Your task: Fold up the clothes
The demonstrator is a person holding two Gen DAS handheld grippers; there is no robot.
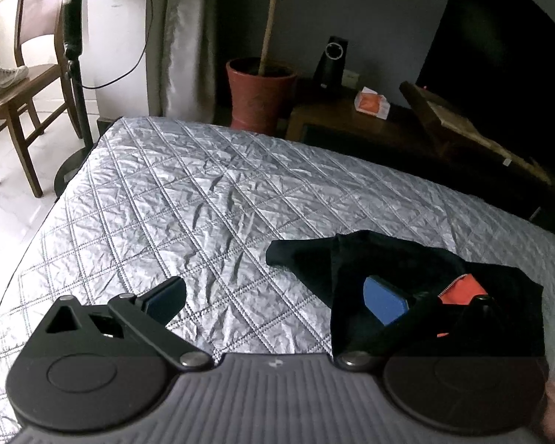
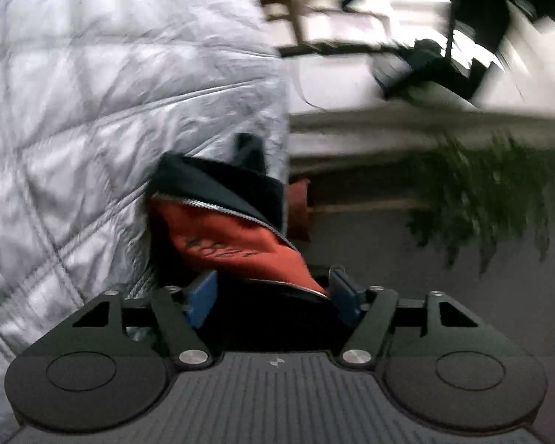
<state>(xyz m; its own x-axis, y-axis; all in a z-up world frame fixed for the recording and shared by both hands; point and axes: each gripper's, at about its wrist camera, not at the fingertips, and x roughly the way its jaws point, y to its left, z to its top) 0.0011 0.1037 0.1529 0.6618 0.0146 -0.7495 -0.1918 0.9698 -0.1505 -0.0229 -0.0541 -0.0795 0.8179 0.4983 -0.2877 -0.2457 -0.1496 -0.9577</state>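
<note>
- The black garment with orange lining is lying bunched at the near right of the bed's quilted silver cover.
- The left gripper is hanging spread wide, one finger over the cloth.
- The right gripper is closing around a fold; whether it is pinching is unclear.
- Judging by this, spreading the garment flat matters most.
- A clay pot and wooden chair are standing well clear.
</note>
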